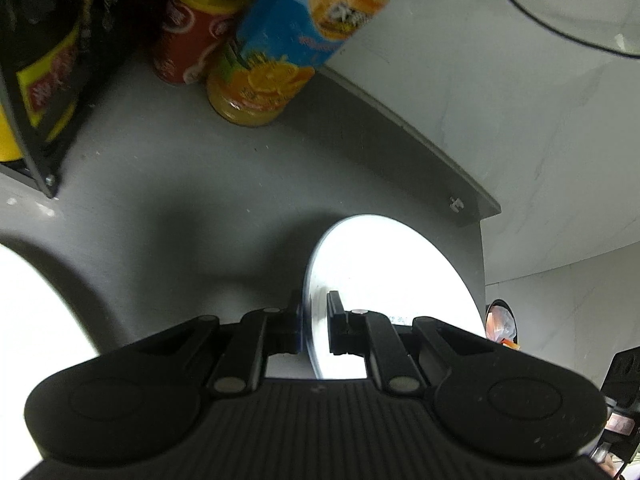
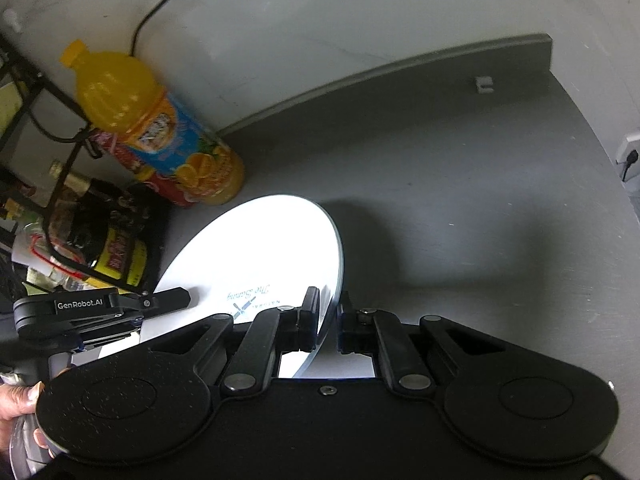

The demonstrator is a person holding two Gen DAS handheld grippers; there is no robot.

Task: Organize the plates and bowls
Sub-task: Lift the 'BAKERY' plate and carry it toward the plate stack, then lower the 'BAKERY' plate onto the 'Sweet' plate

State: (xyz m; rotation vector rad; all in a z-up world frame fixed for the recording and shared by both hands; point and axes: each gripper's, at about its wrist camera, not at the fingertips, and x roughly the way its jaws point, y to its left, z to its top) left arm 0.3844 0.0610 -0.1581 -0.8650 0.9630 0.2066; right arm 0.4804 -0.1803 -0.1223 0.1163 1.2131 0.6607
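Now, left gripper [image 1: 314,328]: clamped on its plate's [image 1: 392,272] rim, plate edge-on ahead.
Right gripper [image 2: 329,322]: clamped on another plate [image 2: 260,256], tilted leftward.

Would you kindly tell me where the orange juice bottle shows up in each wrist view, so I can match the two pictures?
Left wrist view: the orange juice bottle stands at top centre, leaning right, beside a red can.
Right wrist view: the orange juice bottle is at upper left, beyond the white plate.
Shared landmark: the grey counter's raised back edge against the wall.
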